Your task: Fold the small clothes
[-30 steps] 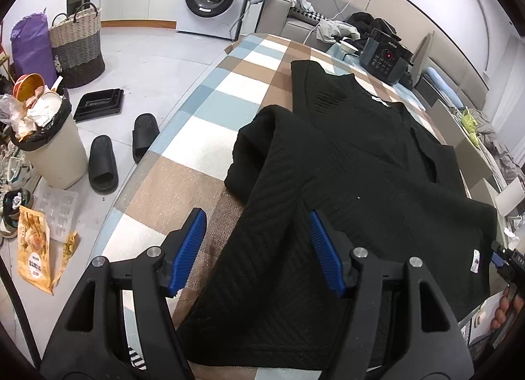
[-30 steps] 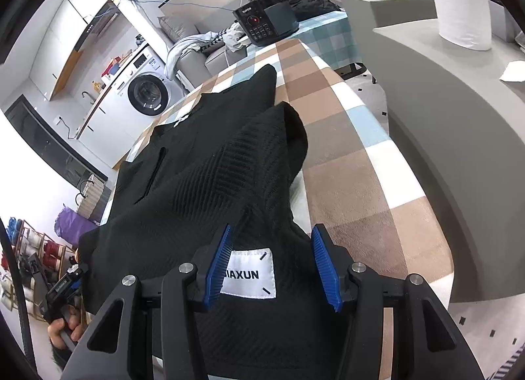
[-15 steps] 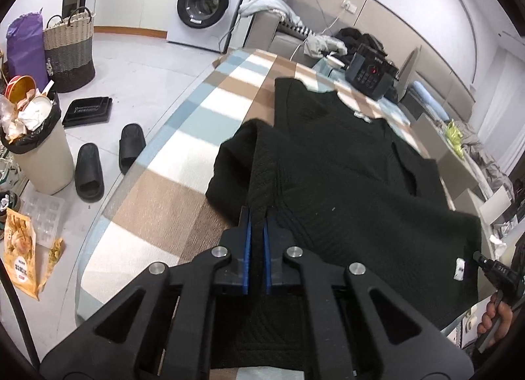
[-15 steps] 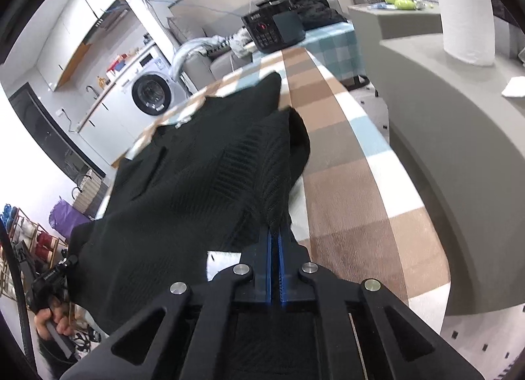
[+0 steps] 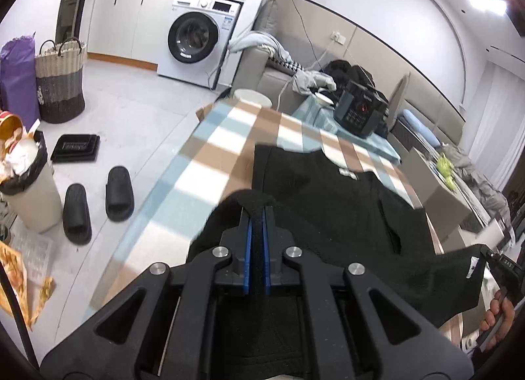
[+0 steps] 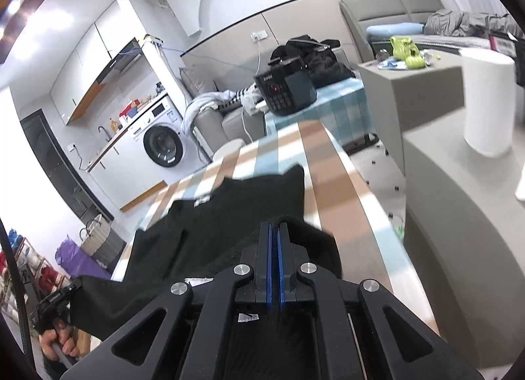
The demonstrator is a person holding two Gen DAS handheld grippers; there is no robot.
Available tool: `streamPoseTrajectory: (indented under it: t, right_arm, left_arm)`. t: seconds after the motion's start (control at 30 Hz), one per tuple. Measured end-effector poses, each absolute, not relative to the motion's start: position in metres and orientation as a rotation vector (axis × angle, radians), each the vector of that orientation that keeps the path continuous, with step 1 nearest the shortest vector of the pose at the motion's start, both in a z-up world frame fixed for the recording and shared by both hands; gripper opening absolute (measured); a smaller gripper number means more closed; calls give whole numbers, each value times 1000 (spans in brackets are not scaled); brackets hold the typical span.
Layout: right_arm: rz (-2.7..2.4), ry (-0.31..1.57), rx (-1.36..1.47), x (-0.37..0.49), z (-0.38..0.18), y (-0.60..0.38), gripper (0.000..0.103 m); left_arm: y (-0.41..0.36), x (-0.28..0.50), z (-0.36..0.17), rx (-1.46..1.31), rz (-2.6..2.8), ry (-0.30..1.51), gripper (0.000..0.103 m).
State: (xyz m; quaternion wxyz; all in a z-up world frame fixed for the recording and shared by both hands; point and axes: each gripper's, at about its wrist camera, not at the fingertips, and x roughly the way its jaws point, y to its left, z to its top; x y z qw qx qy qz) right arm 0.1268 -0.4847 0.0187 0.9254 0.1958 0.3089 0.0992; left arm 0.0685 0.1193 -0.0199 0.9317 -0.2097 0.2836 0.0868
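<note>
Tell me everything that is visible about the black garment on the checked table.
The black garment is a knitted top with a ribbed texture, a white neck label and a second white tag near one lifted corner. Its far part lies flat on the checked table; its near edge is raised. The left gripper and the right gripper are each shut on that edge, one at each near corner.
</note>
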Motion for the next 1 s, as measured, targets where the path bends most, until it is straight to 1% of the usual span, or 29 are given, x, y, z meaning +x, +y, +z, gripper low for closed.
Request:
streamPoseTrajectory:
  t: [0.13, 0.33, 0.4, 0.43, 0.47, 0.5, 0.57, 0.63, 0.77, 0.83, 0.9, 0.93, 1.0]
  right_arm:
    - [154, 639, 411, 160, 17, -482, 3]
    - [108, 761, 442, 199, -19, -487, 3]
    - [114, 823, 457, 204, -31, -489, 7]
    - [123, 860, 481, 205, -37, -491, 13]
    - [136, 885, 501, 203, -42, -493, 20]
    - [143, 894, 516, 199, -45, -495, 24]
    - [134, 891, 525, 185, -48, -499, 43]
    - [124, 880, 521, 171, -50, -503, 45]
    - [145, 901, 528, 155, -56, -505, 45]
    - [164, 922, 521, 152, -61, -500, 45]
    - [164, 930, 516, 150, -65, -495, 49]
    - [163, 935, 507, 151, -67, -491, 53]
    - [165, 943, 484, 153, -67, -484, 56]
  left_arm:
    - [135, 100, -24, -443, 193, 591, 3]
    - [148, 144, -64, -470, 204, 709, 3]
    - [150, 150, -78, -491, 210, 751, 4]
    - [151, 152, -85, -505, 206, 763, 4]
    - [151, 152, -89, -516, 195, 768, 9]
    - [151, 152, -93, -516, 198, 776, 13]
    - [152, 147, -98, -514, 222, 785, 37]
    - [153, 139, -102, -530, 231, 786, 48]
    - [151, 127, -111, -521, 227, 812, 53]
    - [149, 123, -117, -520, 223, 826, 54]
    - [145, 120, -121, -526, 202, 839, 54]
    - [143, 119, -122, -523, 198, 842, 55]
    - [137, 118, -123, -500, 200, 841, 56]
